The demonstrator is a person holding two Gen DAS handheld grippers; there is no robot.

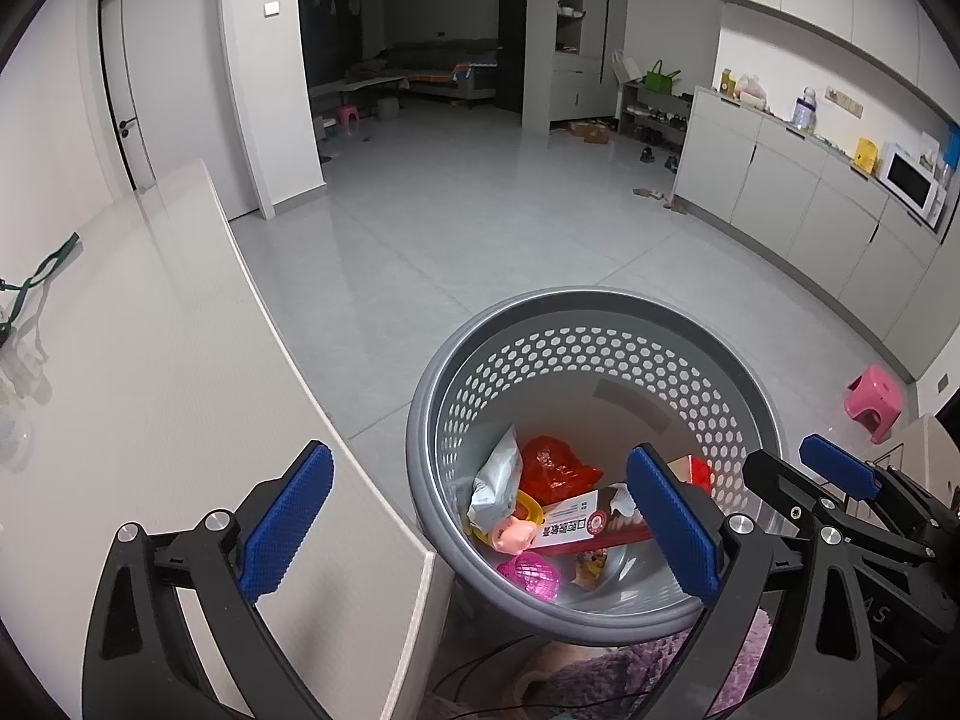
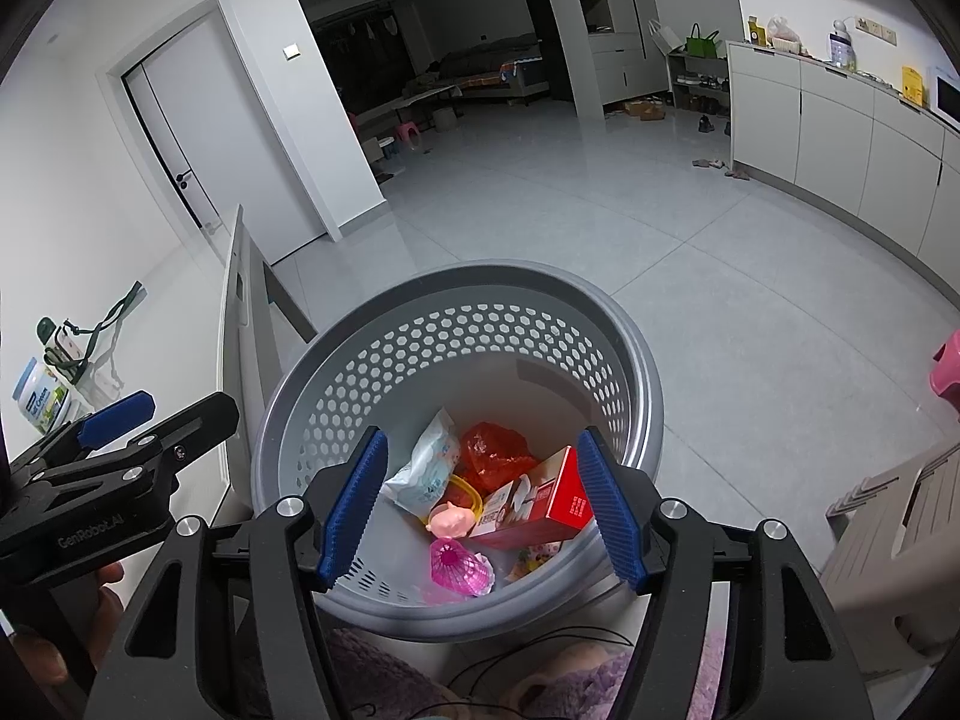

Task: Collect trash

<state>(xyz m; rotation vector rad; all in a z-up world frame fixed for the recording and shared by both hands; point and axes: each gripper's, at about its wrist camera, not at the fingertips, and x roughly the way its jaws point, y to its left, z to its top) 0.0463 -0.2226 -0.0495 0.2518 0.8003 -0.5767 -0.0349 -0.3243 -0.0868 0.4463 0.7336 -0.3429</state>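
Right wrist view shows a can (image 2: 41, 403) on table (image 2: 180, 276); both grippers' fingers spread, empty, over basket (image 2: 456, 282).

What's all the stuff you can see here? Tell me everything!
basket: one, grey, on the floor beside the table
red box: one, red and white, in the basket
orange bag: one, crumpled, in the basket
pale packet: one, white-blue, in the basket
pink toy: one, in the basket
pink net: one, basket bottom
table: one, white, left of the basket
stool: one, pink, on the floor to the right
microwave: one, white, on the counter
left tongs: black with blue pads, open
right tongs: same, open
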